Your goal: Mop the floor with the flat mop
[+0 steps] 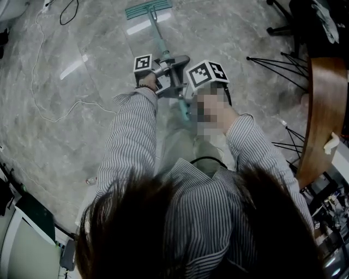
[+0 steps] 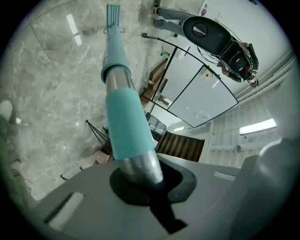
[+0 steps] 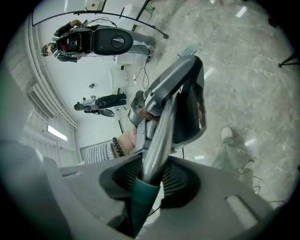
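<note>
The flat mop has a teal head (image 1: 148, 10) lying on the marble floor far ahead of me, and its teal and silver handle (image 1: 159, 38) slants back toward my body. My left gripper (image 1: 165, 70) is shut on the handle, higher along it toward the head. My right gripper (image 1: 186, 97) is shut on the handle just behind it. In the left gripper view the handle (image 2: 123, 122) rises from the closed left gripper (image 2: 140, 180) to the mop head (image 2: 113, 14). In the right gripper view the handle (image 3: 157, 140) passes through the right gripper (image 3: 147, 180) toward the left gripper (image 3: 176, 105).
A white cable (image 1: 49, 106) loops over the floor at left. Black tripod legs (image 1: 278, 65) and a curved wooden table (image 1: 324, 109) stand at right, with a chair base (image 1: 283, 24) at top right. A parked scooter (image 2: 220, 40) stands by the wall.
</note>
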### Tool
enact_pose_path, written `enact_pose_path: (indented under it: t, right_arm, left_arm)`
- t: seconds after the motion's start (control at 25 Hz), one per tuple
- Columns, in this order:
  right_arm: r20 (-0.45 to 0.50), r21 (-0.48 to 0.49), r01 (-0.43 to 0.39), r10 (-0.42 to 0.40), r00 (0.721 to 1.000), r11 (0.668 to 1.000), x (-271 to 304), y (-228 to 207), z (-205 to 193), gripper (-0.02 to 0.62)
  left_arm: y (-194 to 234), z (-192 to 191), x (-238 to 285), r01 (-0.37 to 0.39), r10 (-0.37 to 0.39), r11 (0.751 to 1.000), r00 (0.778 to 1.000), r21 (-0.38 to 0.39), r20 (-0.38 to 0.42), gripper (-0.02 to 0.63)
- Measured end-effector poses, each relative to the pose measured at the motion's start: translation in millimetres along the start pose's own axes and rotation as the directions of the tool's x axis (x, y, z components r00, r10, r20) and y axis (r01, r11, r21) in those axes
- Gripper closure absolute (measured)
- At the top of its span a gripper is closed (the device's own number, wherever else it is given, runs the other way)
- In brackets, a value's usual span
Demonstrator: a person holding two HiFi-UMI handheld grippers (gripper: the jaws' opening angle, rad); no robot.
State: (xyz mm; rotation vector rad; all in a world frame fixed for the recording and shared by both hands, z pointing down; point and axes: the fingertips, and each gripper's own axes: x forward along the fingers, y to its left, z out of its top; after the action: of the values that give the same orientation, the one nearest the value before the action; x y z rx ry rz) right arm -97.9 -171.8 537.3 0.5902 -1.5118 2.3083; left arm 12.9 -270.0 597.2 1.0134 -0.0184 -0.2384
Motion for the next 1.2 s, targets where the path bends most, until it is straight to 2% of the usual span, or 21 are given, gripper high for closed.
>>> enact_pose_path:
  t: [0.2,0.36,0.88,1.2]
  right_arm:
    - [-0.012,-0.022,0.007,-0.007,1.000,1.000,-5.1,12.2,47.2,0.483]
    - [-0.009,-0.015,0.004,-0.004,1.000,1.000,-6.8,14.2,66.9,0.483]
    - [0.000,-0.006,0.019,-0.019,1.000,1.000,-13.3,-5.8,60.3,0.485]
    - [-0.002,-0.015,0.013,-0.013,1.000,1.000,-17.4,-18.6,34.2,0.486]
  left_arm:
    - [-20.3,43.7,15.0,0.000,0.000,1.000,1.000,0.015,0.009,0.595]
    - [-23.6,61.9,21.3,-0.039,0.039,0.998,0.999,0.044,0.001,0.588]
    - [-9.2,58.8,29.1,-0.018,0.016,0.998,0.999,0.056,0.029,0.592]
    - [4.1,33.6,28.3,-0.009,0.007,0.999,0.999,0.053,0.038,0.594]
